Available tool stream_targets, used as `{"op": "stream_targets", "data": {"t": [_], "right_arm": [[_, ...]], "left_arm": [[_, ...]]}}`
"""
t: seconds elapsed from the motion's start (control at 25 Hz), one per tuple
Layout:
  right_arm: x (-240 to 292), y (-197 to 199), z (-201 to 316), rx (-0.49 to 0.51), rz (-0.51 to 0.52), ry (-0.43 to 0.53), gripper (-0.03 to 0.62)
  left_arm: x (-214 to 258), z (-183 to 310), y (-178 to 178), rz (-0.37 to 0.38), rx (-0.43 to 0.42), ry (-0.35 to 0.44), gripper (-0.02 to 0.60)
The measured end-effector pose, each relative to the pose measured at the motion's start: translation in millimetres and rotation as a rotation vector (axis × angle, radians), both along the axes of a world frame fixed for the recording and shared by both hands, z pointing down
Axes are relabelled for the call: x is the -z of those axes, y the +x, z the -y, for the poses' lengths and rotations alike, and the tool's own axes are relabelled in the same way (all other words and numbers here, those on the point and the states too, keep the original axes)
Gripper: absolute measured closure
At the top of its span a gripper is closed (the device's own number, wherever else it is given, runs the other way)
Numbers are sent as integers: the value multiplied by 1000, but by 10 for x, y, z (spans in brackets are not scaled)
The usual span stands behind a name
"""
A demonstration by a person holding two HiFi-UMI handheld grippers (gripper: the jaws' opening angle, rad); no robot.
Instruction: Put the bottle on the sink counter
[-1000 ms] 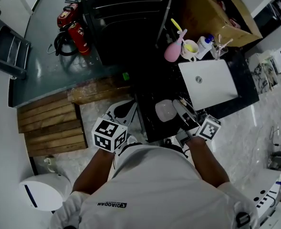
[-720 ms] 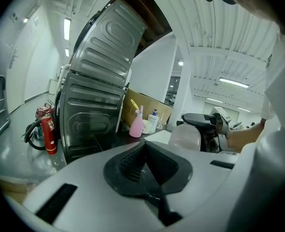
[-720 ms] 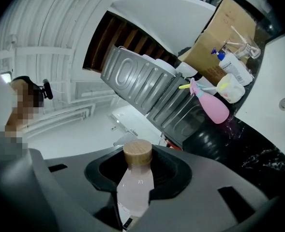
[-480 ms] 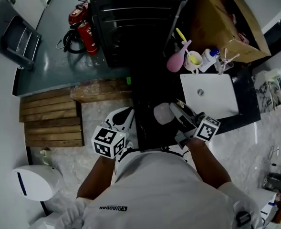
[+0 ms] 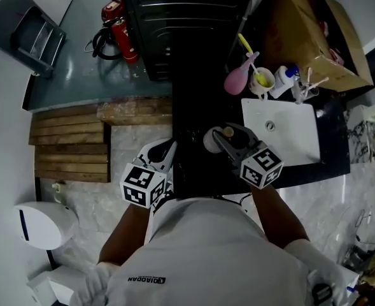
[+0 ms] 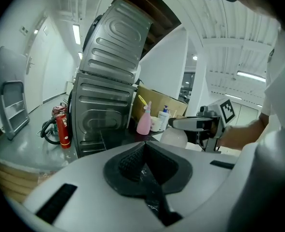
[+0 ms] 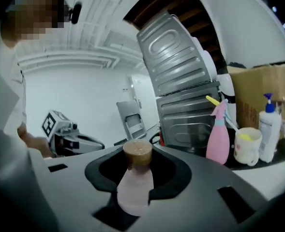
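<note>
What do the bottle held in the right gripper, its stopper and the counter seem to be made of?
Bottle: frosted glass or plastic, the look leaves it open; its pale pinkish body is cloudy and matte.
Stopper: probably cork; it is brown, grainy and plug-shaped.
Counter: possibly polished stone or a look-alike; it is black and smooth.

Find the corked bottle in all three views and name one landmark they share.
Head view: the bottle sits at centre, just left of the white sink.
Left gripper view: the bottle is right of centre, pale and rounded.
Right gripper view: the bottle is low at centre, between the jaws, cork up.
Shared landmark: the pink spray bottle also shows in the left gripper view and the right gripper view.
</note>
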State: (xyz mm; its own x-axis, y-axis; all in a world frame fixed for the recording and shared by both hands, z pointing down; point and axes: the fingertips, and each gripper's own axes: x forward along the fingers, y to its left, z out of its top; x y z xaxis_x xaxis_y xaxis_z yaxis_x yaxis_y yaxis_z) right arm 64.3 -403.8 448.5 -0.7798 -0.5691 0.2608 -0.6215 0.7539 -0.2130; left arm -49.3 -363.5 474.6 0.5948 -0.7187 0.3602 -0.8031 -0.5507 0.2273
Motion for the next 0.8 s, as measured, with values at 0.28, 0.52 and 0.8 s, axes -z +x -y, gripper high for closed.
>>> {"op": "stream_targets", "data": {"t": [0.28, 0.52, 0.8], "right_arm": [[-353, -18, 372, -9, -142, 25, 442], [-490, -106, 697, -17, -168, 29, 442], [-658, -284, 1038, -26, -188, 24, 442]], "left_arm": [[-25, 36, -7, 22, 17, -13, 568], [-80, 50, -62, 41, 24, -34, 568], [-45, 96, -112, 49, 19, -13, 568]]}}
